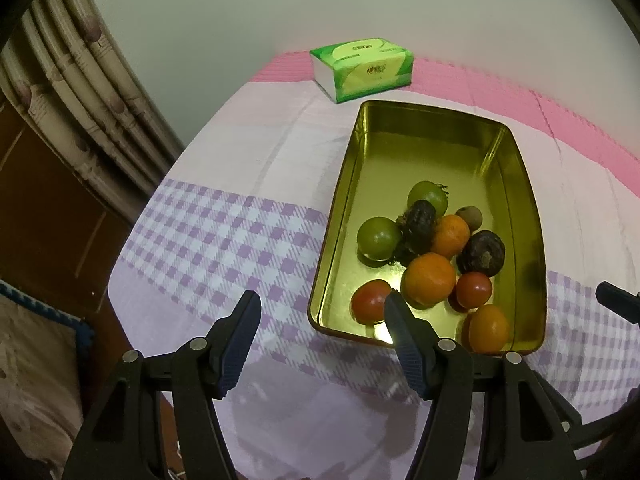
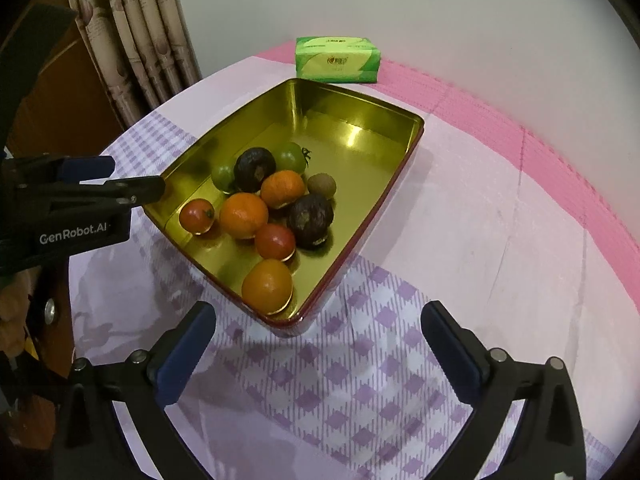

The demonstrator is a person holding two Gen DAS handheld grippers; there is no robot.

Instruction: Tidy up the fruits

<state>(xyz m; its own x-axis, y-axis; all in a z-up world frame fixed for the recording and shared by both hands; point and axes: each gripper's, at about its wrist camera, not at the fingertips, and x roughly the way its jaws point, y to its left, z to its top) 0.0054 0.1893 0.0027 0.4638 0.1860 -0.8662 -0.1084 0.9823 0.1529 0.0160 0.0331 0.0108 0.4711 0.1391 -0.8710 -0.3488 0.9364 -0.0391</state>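
A gold metal tin (image 1: 436, 128) (image 2: 360, 120) sits on the cloth-covered table and holds several fruits: oranges (image 1: 429, 279) (image 2: 243, 215), red tomatoes (image 1: 370, 300) (image 2: 275, 241), green tomatoes (image 1: 378, 237) (image 2: 291, 156), dark passion fruits (image 1: 481, 253) (image 2: 310, 215) and a small brown fruit (image 1: 470, 217) (image 2: 321, 185). My left gripper (image 1: 322, 306) is open and empty at the tin's near left corner. My right gripper (image 2: 318, 322) is open and empty just in front of the tin's near corner. The left gripper also shows at the left of the right wrist view (image 2: 132, 192).
A green tissue pack (image 1: 362, 68) (image 2: 338, 59) lies behind the tin on a pink mat (image 1: 500, 84) (image 2: 520, 148). The table has a lilac checked cloth (image 1: 224, 224) (image 2: 360, 380). A curtain (image 1: 80, 92) (image 2: 148, 40) hangs at the left, beyond the table edge.
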